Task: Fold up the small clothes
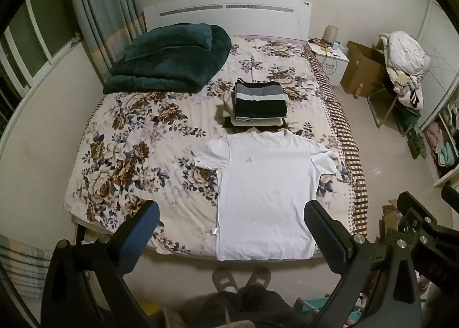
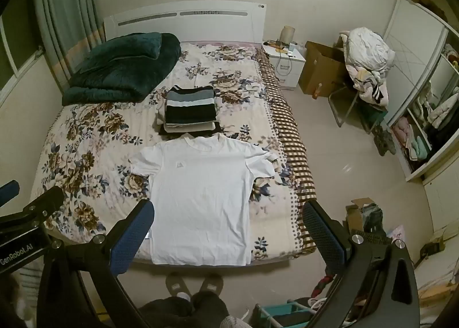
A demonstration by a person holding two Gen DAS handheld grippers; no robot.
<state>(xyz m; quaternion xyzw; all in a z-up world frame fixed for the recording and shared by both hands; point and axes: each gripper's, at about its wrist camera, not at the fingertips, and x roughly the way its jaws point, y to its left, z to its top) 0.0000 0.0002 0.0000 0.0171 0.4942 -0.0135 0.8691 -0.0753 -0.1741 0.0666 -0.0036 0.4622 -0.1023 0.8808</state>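
A white T-shirt lies flat and face up at the foot of the bed, collar toward the headboard, both sleeves spread. Behind its collar stands a stack of folded clothes topped by a dark striped piece. My left gripper hangs high above the shirt's hem, jaws wide open and empty. My right gripper is likewise open and empty, over the shirt's lower right side. Each gripper's body shows at the edge of the other's view.
The floral bedsheet covers the bed. A folded dark green blanket lies near the headboard. A nightstand, a cardboard box and a chair piled with laundry stand to the right. The person's slippered feet are at the bed's foot.
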